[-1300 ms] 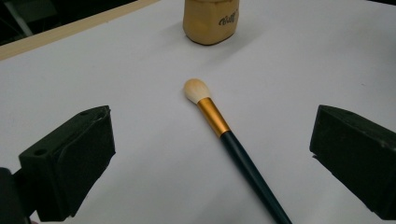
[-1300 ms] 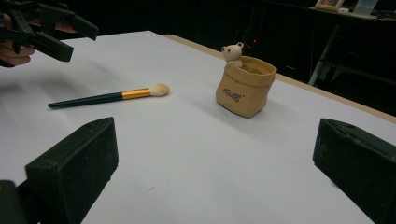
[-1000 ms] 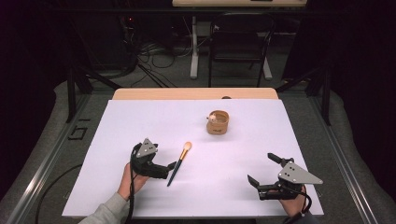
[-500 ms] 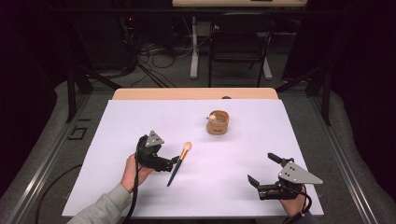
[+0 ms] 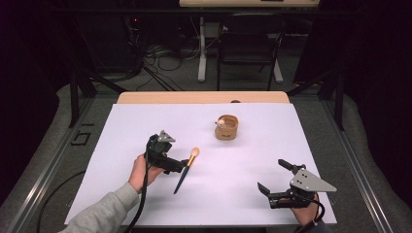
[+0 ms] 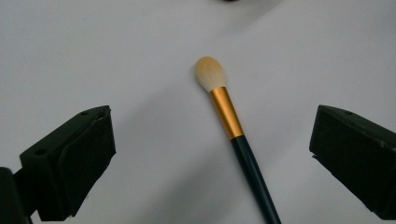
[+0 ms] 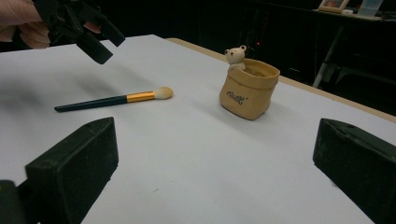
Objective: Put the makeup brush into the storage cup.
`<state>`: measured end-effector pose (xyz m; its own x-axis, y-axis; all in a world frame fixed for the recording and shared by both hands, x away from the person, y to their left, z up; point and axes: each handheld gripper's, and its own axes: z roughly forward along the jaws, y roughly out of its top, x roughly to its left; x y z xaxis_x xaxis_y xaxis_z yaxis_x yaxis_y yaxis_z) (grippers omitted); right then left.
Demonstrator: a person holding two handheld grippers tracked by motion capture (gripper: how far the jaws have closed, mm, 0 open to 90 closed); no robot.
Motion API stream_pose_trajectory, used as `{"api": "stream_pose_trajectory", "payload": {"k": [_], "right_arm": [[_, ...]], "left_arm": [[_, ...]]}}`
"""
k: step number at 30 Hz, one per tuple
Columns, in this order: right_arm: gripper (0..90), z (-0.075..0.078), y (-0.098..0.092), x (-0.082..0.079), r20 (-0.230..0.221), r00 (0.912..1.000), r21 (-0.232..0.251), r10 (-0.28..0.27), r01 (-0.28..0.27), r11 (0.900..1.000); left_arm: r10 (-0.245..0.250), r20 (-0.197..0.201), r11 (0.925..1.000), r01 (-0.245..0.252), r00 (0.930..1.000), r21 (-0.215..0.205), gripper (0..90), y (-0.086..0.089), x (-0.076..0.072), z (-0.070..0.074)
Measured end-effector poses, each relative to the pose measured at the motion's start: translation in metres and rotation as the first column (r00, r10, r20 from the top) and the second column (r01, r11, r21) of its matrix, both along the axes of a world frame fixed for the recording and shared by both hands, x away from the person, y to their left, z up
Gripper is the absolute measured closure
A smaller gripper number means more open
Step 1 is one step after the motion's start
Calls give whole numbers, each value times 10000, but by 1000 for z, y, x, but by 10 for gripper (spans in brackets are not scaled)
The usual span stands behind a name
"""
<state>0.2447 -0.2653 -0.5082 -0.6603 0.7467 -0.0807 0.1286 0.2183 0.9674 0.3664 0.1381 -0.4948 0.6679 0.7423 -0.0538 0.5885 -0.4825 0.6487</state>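
A makeup brush [image 5: 186, 167] with a dark handle, gold ferrule and cream bristles lies on the white table sheet [image 5: 145, 121], bristles pointing away from me. My left gripper [image 5: 180, 166] hovers just above it, open, and in the left gripper view the brush [image 6: 233, 130] lies between the spread jaws without touching them. A small tan pouch [image 5: 226, 127] with a tiny bear figure on its rim stands upright farther back. My right gripper [image 5: 273, 175] rests open near the front right, with nothing between its jaws; the pouch [image 7: 249, 88] and brush [image 7: 112, 100] lie ahead of it.
The white sheet ends at a wooden table edge [image 5: 194, 97] at the far side. Beyond it are a dark chair [image 5: 248, 43], table legs and floor cables. Metal rails run along both sides of the table.
My left hand has lifted its gripper and carried it slightly away from me and to the right, over the brush handle. The brush, pouch and right gripper have stayed put.
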Motion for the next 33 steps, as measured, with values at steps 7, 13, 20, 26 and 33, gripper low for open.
{"api": "stream_pose_trajectory", "payload": {"k": [7,13,20,26,33], "right_arm": [[0,0,0,1,-26,10000,87,45,-45,10000],[0,0,-1,1,-118,9999,-33,74,-74,10000],[0,0,-1,1,-157,9998,-37,75,-75,10000],[0,0,-1,1,-162,9998,-50,76,-77,10000],[0,0,-1,1,-137,9999,-19,69,-69,10000]], "left_arm": [[216,-709,9997,-205,9972,152,3,-7,12,2],[336,-1204,9982,-272,9922,544,3,-13,23,3],[464,-1903,9945,-274,9806,1012,2,-18,33,1],[574,-2424,9926,-294,9685,1178,2,-24,39,-1],[618,-2970,9891,-185,9529,1464,3,-29,44,-5]]}}
